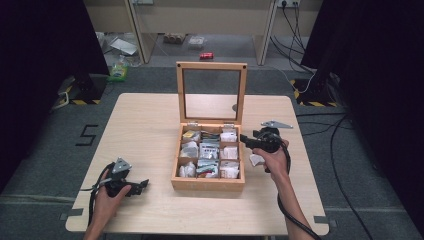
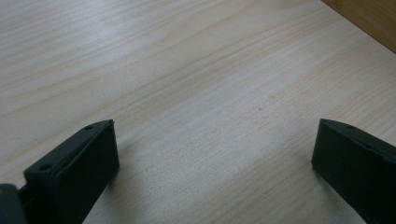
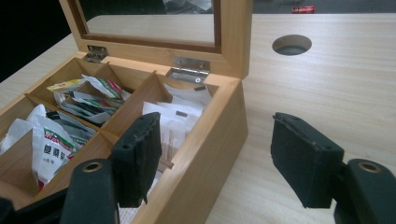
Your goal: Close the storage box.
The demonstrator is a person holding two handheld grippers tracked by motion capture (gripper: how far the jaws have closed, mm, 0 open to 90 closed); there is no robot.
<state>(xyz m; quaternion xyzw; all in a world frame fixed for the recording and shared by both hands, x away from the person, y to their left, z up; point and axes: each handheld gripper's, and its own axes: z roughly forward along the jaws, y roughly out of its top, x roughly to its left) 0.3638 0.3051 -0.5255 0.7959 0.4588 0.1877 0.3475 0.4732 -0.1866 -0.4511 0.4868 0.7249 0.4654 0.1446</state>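
A: Where is the wooden box [image 1: 208, 182] seen?

B: In the high view it is placed at the middle of the table [image 1: 150, 125]. Its glass-paned lid [image 1: 211, 92] is stood upright at the 12 o'clock edge, held by two metal hinges [image 3: 189, 70]. The inside is divided into a grid of compartments, and paper sachets [image 1: 209, 150] are packed into them.

A: And the right gripper [image 1: 248, 141]?

B: It is held at the box's 3 o'clock side, pointed toward 9 o'clock. In the right gripper view its jaws are spread wide and nothing is gripped: one jaw is seen over the compartment nearest the hinges, above white sachets [image 3: 173, 122], and the other is seen outside the box wall, over bare table. The wall is straddled between them. Whether a sachet is touched by the inner jaw cannot be told.

A: Is anything else noted on that side?

B: A small white packet [image 1: 256, 160] is seen just beside the right hand [image 1: 276, 161], at the box's 3 o'clock. A round hole [image 3: 291, 45] in the tabletop is seen past the lid.

A: And the left gripper [image 1: 141, 186]?

B: It is rested near the table's 7 o'clock corner, well apart from the box, pointed toward 3 o'clock. In the left gripper view its jaws are opened wide, with bare wood grain between them. Nothing is held.
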